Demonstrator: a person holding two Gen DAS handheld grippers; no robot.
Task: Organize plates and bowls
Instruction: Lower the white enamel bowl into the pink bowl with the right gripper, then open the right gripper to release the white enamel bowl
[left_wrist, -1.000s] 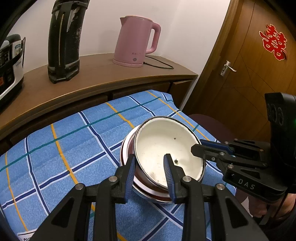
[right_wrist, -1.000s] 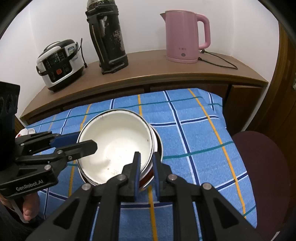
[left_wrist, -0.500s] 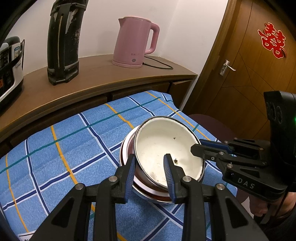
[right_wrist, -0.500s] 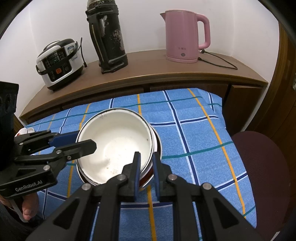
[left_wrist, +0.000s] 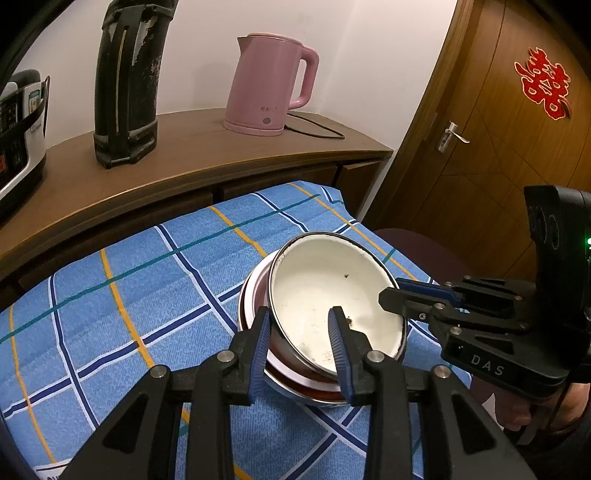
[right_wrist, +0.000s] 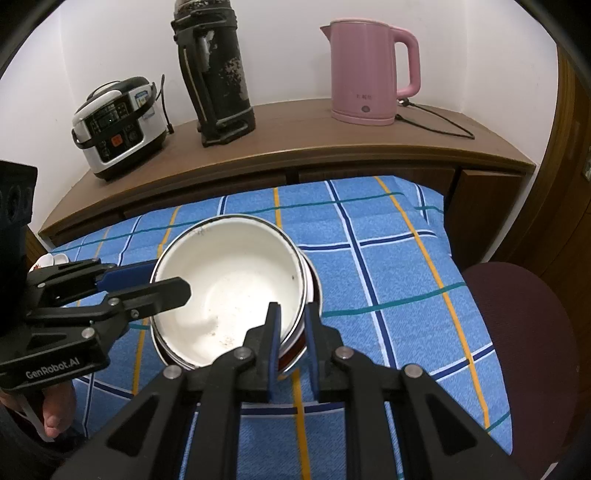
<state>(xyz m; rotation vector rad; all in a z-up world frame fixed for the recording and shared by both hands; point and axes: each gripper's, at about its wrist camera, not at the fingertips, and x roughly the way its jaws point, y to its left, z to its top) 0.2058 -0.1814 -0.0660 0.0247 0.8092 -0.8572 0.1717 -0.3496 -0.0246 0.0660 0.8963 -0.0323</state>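
A white enamel bowl (left_wrist: 317, 295) sits tilted on top of a stack of dishes, a red-and-white bowl (left_wrist: 258, 295) among them, on the blue checked tablecloth (left_wrist: 129, 295). My left gripper (left_wrist: 299, 339) straddles the near rim of the white bowl, one finger inside and one outside, with a wide gap. My right gripper (right_wrist: 291, 332) is closed on the rim of the white bowl (right_wrist: 229, 280), one finger inside and one outside. Each gripper shows in the other's view, the right one (left_wrist: 391, 295) and the left one (right_wrist: 177, 284).
A wooden counter (right_wrist: 295, 140) behind the table holds a rice cooker (right_wrist: 118, 125), a black thermos (right_wrist: 214, 74) and a pink kettle (right_wrist: 369, 74) with its cord. A dark red chair seat (right_wrist: 517, 332) stands at the table's right. A wooden door (left_wrist: 498, 129) is beyond it.
Almost nothing has moved. The white bowl and both grippers keep their places; the views shift only slightly.
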